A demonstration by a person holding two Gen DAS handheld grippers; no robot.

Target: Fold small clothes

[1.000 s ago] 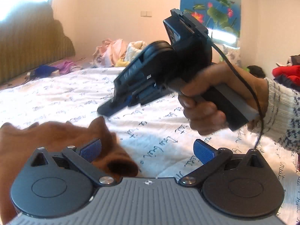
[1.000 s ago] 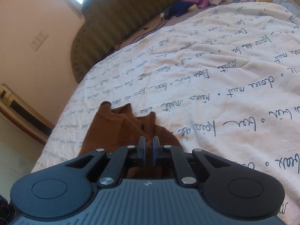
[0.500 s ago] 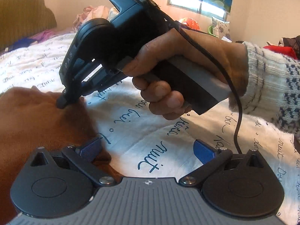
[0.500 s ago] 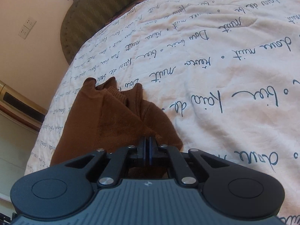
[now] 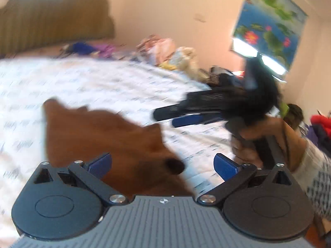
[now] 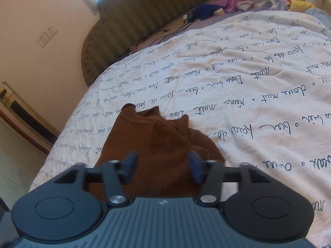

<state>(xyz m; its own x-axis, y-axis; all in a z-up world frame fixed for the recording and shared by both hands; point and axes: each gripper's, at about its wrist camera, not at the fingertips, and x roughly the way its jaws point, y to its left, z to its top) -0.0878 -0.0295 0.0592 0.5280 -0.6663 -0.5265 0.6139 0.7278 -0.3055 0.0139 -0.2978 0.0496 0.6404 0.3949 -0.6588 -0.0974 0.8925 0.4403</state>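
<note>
now both tools, left tool (image 5: 162, 164) and right tool (image 6: 162, 169), gape empty above the brown garment (image 6: 153, 142).

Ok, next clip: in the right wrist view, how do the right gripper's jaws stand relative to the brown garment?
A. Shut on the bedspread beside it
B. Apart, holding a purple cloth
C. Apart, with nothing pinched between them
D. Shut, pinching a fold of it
C. The right gripper has just been opening, and its blue pads stand apart above the brown garment, which lies loose on the bedspread with no fold caught.
</note>
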